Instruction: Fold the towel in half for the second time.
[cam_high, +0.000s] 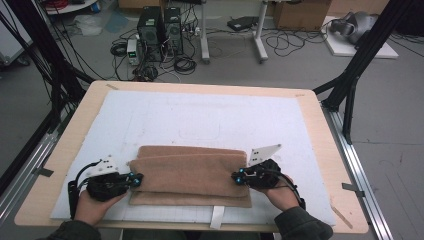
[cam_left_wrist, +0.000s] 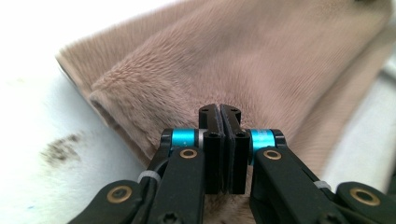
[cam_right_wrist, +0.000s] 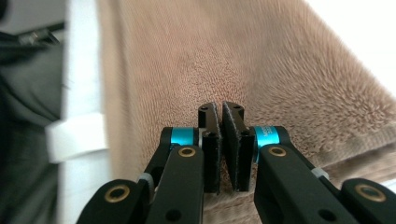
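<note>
A tan folded towel (cam_high: 190, 175) lies on the white mat near the table's front edge, its upper layer doubled over the lower ones. My left gripper (cam_high: 137, 179) sits at the towel's left end and my right gripper (cam_high: 236, 177) at its right end, both pointing inward. In the left gripper view the jaws (cam_left_wrist: 220, 108) are pressed together over the plush towel (cam_left_wrist: 243, 56), with no cloth between them. In the right gripper view the jaws (cam_right_wrist: 220, 106) also stand together above the towel (cam_right_wrist: 261, 70), nothing between the pads.
A white mat (cam_high: 200, 110) covers most of the wooden table (cam_high: 72, 135). A white tape strip (cam_high: 217, 217) hangs at the front edge. Black frame posts (cam_high: 360, 55) stand at the table's far corners, with computers (cam_high: 160, 30) and cables on the floor beyond.
</note>
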